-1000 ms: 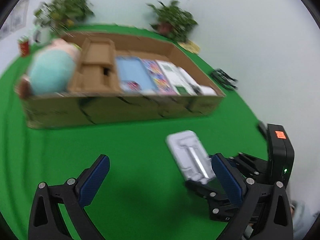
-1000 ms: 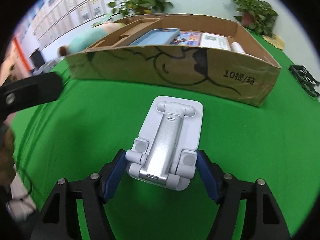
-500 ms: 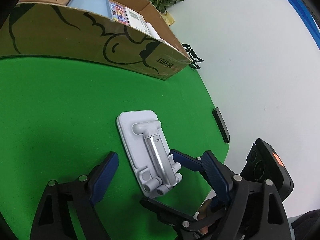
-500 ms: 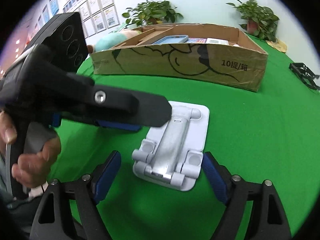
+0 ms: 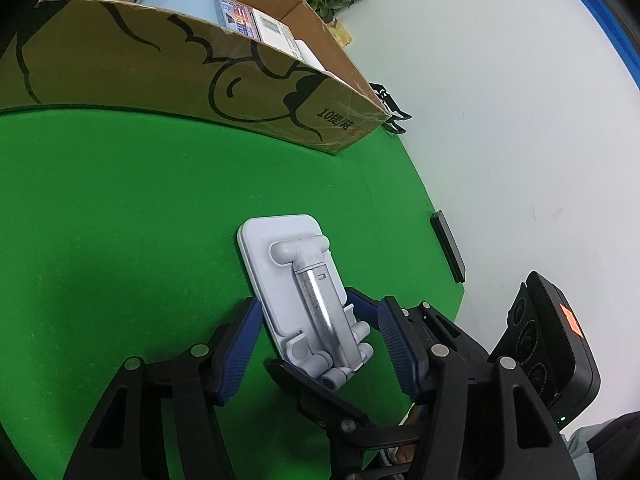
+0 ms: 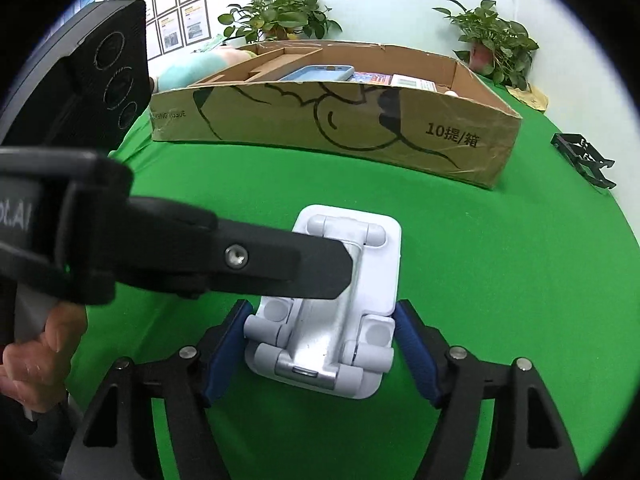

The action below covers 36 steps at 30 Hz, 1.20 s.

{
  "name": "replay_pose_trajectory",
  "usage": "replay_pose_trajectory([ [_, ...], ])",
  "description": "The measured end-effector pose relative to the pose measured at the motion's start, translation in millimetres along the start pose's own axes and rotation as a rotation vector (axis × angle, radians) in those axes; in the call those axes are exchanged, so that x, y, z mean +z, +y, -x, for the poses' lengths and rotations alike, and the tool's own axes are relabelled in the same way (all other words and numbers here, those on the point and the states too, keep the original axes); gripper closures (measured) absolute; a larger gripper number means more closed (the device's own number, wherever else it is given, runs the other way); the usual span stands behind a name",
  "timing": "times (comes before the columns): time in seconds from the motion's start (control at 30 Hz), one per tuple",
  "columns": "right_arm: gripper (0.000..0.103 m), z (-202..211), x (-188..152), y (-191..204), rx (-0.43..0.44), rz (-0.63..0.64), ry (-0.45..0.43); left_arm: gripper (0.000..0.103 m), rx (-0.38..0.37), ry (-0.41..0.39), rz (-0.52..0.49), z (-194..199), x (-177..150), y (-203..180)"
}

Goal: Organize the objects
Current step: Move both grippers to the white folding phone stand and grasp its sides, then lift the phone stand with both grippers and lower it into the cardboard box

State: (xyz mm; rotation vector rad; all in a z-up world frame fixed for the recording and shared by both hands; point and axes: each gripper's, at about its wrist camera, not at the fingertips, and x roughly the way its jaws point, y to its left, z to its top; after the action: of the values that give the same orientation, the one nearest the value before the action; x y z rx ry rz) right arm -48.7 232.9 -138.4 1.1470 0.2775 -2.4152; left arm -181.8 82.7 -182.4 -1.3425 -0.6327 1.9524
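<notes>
The left tongs (image 5: 316, 340) have dropped beside the right tongs (image 6: 320, 344); both are closing around the white plastic phone stand (image 6: 340, 304), folded flat on the green felt desk (image 6: 500, 280), near the cardboard box (image 6: 360, 120).

Matt white plastic stand (image 6: 332, 320) with brushed-metal arm; brown corrugated cardboard box (image 6: 360, 120)

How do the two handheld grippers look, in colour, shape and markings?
Both the left gripper and the right gripper have black angular plastic frames with silver screws and ribbed blue finger pads. The right gripper carries a black box with an orange sticker.
</notes>
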Motion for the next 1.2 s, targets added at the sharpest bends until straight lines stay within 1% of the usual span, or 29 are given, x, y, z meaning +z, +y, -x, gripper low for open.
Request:
replay_pose_trajectory([
  [0.07,0.032,0.5,-0.1,-2.4,0.007,-0.023,-0.004,0.047,0.002,0.002,0.0,-1.2,3.2,1.2],
  [0.13,0.032,2.3,-1.0,-6.7,0.037,-0.058,-0.009,0.049,0.004,0.003,0.003,-2.1,0.7,1.4],
  [0.2,0.033,2.4,2.6,-14.2,0.089,-0.101,-0.01,0.051,0.007,0.004,0.01,2.4,0.6,1.3],
  [0.33,0.033,5.1,4.0,-21.4,0.225,-0.199,-0.006,0.065,0.028,0.016,0.02,1.3,6.3,3.8],
  [0.37,0.033,5.3,4.1,-21.1,0.233,-0.207,-0.005,0.065,0.03,0.018,0.022,1.5,8.4,5.1],
  [0.43,0.033,5.8,3.3,-18.0,0.234,-0.204,-0.003,0.066,0.027,0.017,0.034,2.1,11.5,7.0],
  [0.53,0.033,6.0,3.4,-15.5,0.23,-0.196,-0.002,0.068,0.042,0.017,0.021,2.7,15.6,4.0],
  [0.63,0.033,7.2,3.5,-14.2,0.237,-0.202,-0.002,0.073,0.071,0.013,-0.014,7.3,20.1,-4.3],
  [0.7,0.034,7.8,5.4,-16.0,0.254,-0.229,-0.012,0.074,0.092,-0.007,-0.035,12.7,25.5,-10.0],
  [0.8,0.036,17.7,14.6,-12.2,0.246,-0.217,-0.067,0.074,0.099,-0.059,-0.063,29.4,40.6,-20.2],
  [0.83,0.036,22.8,19.3,-10.5,0.244,-0.209,-0.093,0.074,0.104,-0.075,-0.079,42.8,45.3,-21.9],
  [0.87,0.036,28.3,23.6,-8.9,0.242,-0.197,-0.118,0.074,0.113,-0.1,-0.106,52.0,52.8,-29.5],
  [0.93,0.036,38.8,34.5,-7.3,0.245,-0.179,-0.169,0.075,0.123,-0.13,-0.14,65.2,53.7,-40.8],
  [0.97,0.036,42.7,39.9,-6.6,0.246,-0.172,-0.189,0.075,0.13,-0.148,-0.159,70.3,60.0,-48.8],
  [1.03,0.036,51.0,52.2,-5.6,0.247,-0.152,-0.232,0.075,0.137,-0.18,-0.194,80.1,91.2,-60.6],
  [1.1,0.036,56.8,64.4,-6.5,0.241,-0.138,-0.26,0.074,0.137,-0.198,-0.215,73.1,82.4,-91.3],
  [1.13,0.036,58.9,72.4,-7.5,0.238,-0.13,-0.276,0.075,0.134,-0.213,-0.227,77.3,91.2,-96.7],
  [1.17,0.036,60.0,78.2,-7.7,0.234,-0.124,-0.289,0.075,0.131,-0.223,-0.239,89.0,81.3,-105.7],
  [1.2,0.036,62.3,82.5,-8.4,0.231,-0.121,-0.3,0.075,0.13,-0.233,-0.25,91.6,86.4,-109.6],
])
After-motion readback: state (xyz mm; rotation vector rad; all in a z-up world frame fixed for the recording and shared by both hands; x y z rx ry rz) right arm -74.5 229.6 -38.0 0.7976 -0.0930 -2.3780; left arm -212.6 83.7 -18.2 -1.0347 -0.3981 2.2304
